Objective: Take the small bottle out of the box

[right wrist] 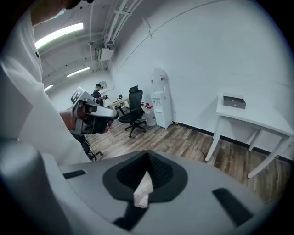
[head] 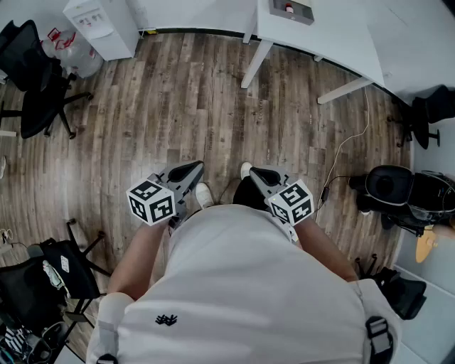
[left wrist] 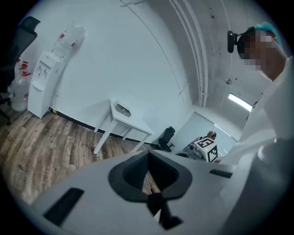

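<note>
The wood-plank floor [head: 178, 106] takes up most of the room. At its far edge, by the white wall, stands a white surface [head: 334, 35] on slanted legs. The person in a white top [head: 234, 284] stands mid-floor, well apart from that surface, with both elbows tucked in.

A white water dispenser [head: 103, 25] is in the far left corner, and a black office chair [head: 32, 71] is just beside it.

The person holds 2 grippers close in front of the waist, level with each other and angled down toward the floor. The left gripper [head: 193, 169] has its dark fingers [left wrist: 133, 173] clenched together with nothing between them. Only floorboards and a thin cable show through the notch behind them. The right gripper [head: 257, 175] is also clenched, its fingers [right wrist: 161, 174] meeting along 1 line. A small white shape shows in the notch below them, and I cannot tell what it is. Each gripper carries a marker cube at its rear, and 1 white shoe [head: 204, 193] pokes out beneath the left gripper.

The grey box [head: 303, 14] sits on the far surface near the wall. The small bottle [head: 288, 8] is inside it, seen only as a pale speck with a red top. Both grippers are far from it.
</note>
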`<state>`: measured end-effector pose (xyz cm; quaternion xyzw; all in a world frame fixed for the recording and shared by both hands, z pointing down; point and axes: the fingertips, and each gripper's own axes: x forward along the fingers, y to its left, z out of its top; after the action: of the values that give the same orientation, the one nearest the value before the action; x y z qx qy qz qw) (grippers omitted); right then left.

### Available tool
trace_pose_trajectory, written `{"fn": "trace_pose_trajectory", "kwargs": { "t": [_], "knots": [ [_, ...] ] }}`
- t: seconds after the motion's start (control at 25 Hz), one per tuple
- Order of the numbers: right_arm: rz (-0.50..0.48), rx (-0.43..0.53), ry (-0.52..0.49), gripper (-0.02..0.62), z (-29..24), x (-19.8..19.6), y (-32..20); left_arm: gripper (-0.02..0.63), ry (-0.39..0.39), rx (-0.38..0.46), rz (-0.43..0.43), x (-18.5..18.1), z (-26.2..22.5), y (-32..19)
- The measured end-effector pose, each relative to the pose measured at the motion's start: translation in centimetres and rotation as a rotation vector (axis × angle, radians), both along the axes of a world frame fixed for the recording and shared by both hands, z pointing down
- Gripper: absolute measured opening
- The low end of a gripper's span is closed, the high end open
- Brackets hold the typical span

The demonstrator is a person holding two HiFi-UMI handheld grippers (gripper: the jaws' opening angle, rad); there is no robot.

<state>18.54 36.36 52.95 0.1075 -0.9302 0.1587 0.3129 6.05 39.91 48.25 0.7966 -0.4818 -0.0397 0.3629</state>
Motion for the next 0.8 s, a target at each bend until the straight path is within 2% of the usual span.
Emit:
{"fn": "trace_pose_trajectory", "kwargs": {
  "t": [0.28, 0.48, 0.6, 0.8],
  "knots": [
    [0.020, 0.012, -0.006, 0.005, -0.4, -1.5, -2.8, 0.006, -0.008, 0.011, 0.014, -0.7, -0.5, -2.8],
    [0.038, -0.016, -0.020, 0.005, 0.3, -1.6, -6.8, 0.006, -0.110, -0.019, 0.045, -1.2, 0.3, -6.9],
    [0.057, -0.041, -0.037, 0.006, 0.2, -1.7, -11.1, 0.006, -0.165, -0.039, 0.048, -1.3, 0.1, -11.2],
    [0.066, -0.067, -0.061, 0.009, 0.3, -1.6, -17.4, 0.006, -0.250, -0.024, 0.088, 0.0, -1.0, -18.3]
  ]
}}
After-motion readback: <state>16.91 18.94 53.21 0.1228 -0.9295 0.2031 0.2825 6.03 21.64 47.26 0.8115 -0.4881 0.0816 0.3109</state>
